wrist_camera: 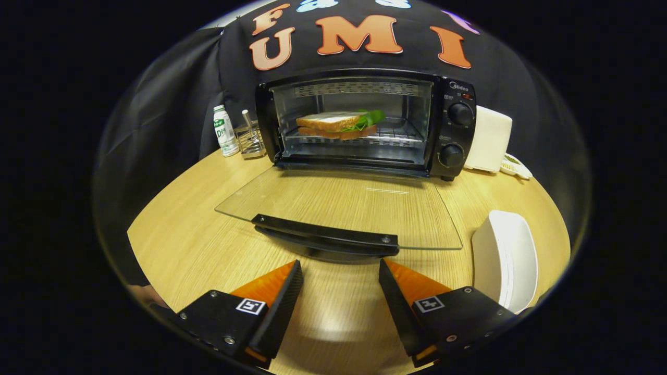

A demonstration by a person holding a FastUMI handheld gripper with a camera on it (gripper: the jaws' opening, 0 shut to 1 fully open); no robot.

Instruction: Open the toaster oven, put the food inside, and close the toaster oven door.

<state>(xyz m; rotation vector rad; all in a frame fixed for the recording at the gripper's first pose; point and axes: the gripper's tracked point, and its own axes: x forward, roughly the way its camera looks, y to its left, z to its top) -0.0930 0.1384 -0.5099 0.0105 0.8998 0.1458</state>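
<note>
- gripper fingers spread wide, nothing between them, hanging over bare wooden table
- toaster oven at far side of table, against the booth wall, door folded fully down flat toward the fingers
- door handle a dark bar on the door's near edge, just ahead of the fingertips, not touched
- sandwich inside the oven on the wire rack, bread slices with green leaf poking out toward the knob side
- two knobs on oven's control panel, one above the other
- small white bottle and a clear glass holder with a stick in it, just beside the oven, on the side away from the knobs
- white boxy thing beside the knob side of the oven
- white plate on table near the knob-side finger, beside the door
</note>
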